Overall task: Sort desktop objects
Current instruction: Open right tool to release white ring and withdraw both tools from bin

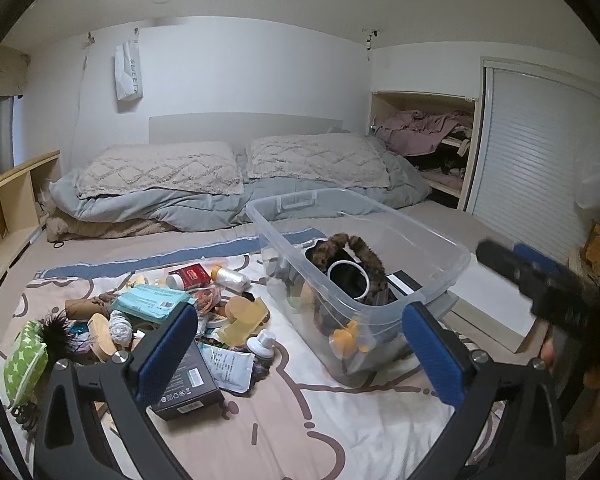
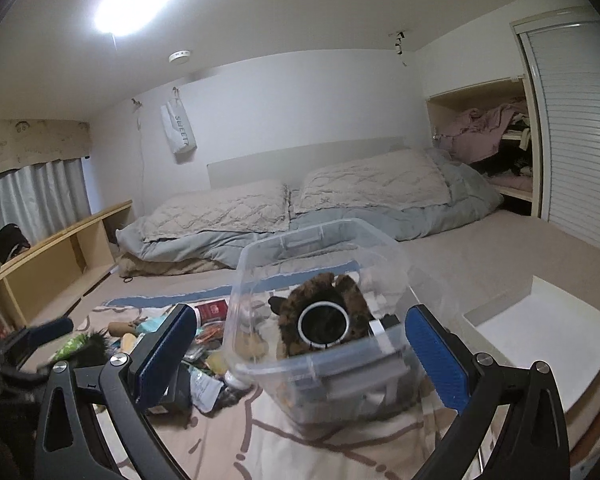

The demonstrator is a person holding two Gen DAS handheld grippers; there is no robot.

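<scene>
I see clear plastic bin [image 1: 440,276] upright on bedspread, brown furry item [image 1: 364,256] inside; clutter pile [image 1: 160,312] just left.

Two quilted pillows [image 1: 160,168] [image 1: 316,156] beyond the jaws. One clear plastic bin [image 1: 440,276] ahead, right. One black box [image 1: 184,384], one green pouch [image 1: 24,356] left.

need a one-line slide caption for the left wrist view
Open left gripper hovers over a patterned blanket between a pile of small items and a partly filled clear plastic bin.
</scene>
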